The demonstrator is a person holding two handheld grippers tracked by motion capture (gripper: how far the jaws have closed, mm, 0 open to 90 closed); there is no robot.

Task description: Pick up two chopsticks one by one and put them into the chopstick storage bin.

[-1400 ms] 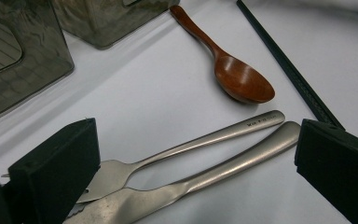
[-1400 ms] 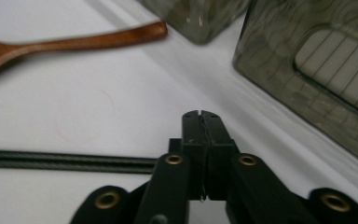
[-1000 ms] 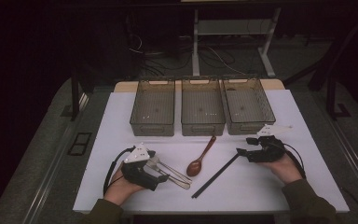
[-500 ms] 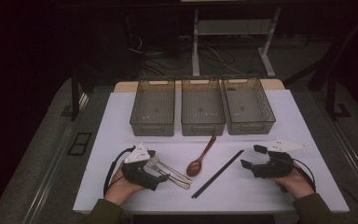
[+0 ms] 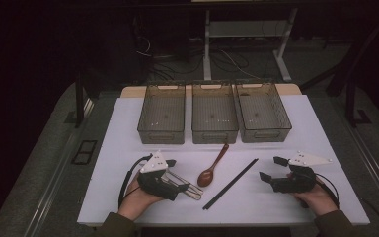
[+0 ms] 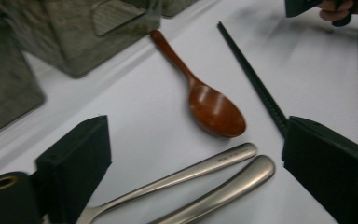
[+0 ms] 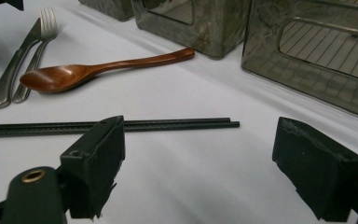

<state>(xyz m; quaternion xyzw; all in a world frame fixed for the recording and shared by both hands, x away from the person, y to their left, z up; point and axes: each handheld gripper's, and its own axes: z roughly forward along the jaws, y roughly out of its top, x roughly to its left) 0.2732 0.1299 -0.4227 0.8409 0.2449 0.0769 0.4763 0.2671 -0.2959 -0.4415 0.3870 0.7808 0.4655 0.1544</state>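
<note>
Claws [image 5: 177, 185] [image 5: 271, 170] wide, chopsticks [image 5: 230, 183] btwn, bare cloth [image 5: 256, 207] around.

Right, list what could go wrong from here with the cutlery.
The left gripper straddles both the fork and the knife, which lie touching, so closing may catch both or pinch neither cleanly. The chopsticks lie flat and thin before the open right gripper, so its jaws may slide off them.

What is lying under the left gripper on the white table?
Under the left gripper, between its open jaws, lie two metal handles, side by side: a fork and a knife. Their far ends show in the right gripper view; in the high view the gripper covers part of them.
</note>
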